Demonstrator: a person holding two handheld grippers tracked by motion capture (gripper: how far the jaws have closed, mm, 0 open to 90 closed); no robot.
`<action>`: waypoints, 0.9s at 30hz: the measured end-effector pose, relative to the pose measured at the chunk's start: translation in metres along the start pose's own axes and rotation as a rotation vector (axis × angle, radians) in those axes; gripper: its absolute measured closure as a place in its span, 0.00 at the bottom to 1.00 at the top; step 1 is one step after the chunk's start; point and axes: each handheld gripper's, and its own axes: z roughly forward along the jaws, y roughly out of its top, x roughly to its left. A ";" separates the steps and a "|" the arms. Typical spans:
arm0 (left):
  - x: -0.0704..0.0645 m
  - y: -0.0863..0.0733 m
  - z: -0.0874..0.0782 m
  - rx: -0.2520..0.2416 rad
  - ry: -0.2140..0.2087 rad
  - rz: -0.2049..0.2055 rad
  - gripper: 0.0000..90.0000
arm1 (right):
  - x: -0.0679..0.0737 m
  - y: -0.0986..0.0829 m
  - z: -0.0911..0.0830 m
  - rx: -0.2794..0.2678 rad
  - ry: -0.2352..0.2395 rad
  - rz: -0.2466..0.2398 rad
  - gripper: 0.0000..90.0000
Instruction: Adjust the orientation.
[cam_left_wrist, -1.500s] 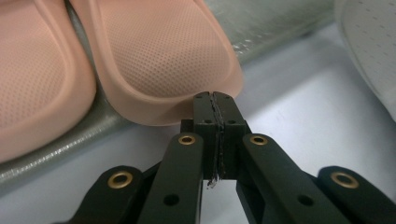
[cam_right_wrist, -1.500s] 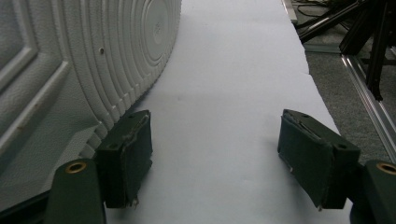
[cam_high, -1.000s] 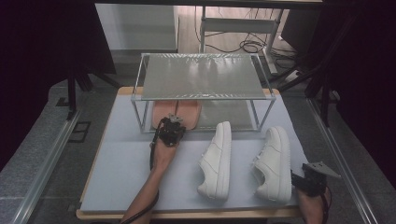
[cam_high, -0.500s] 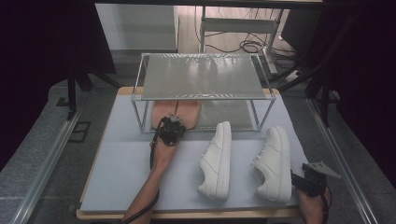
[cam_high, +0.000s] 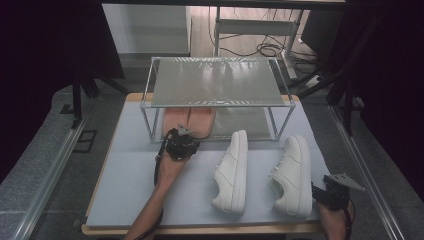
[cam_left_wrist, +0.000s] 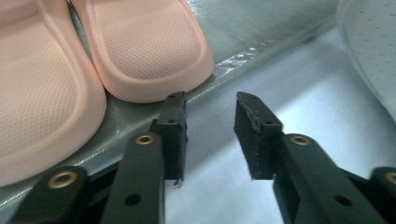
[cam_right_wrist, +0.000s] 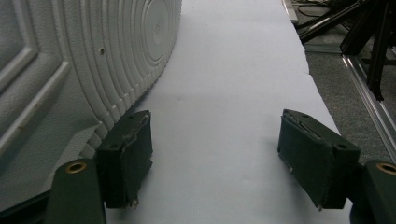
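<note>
Two pink slippers lie side by side on the low shelf of a metal rack. My left gripper sits just in front of them. In the left gripper view it is open, empty, with the nearer slipper's rounded end just beyond its left jaw. Two white sneakers lie on their sides on the mat, one in the middle and one to the right. My right gripper rests at the front right, open wide, with the sneaker's ribbed sole beside its left jaw.
The rack's grey mesh top spans the back of the pale blue mat. The mat's right edge drops to a metal rail and dark stand legs. Cables and a frame lie on the floor behind the table.
</note>
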 end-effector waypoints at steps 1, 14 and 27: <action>0.000 -0.001 -0.003 0.004 -0.008 0.000 0.66 | 0.000 0.000 0.000 0.000 0.000 0.000 0.30; -0.005 -0.013 -0.035 0.016 -0.039 0.026 0.30 | 0.000 0.000 0.000 0.003 -0.002 0.000 0.30; -0.005 -0.032 -0.062 0.029 -0.048 0.034 0.15 | 0.001 0.000 0.000 0.001 -0.004 0.001 0.30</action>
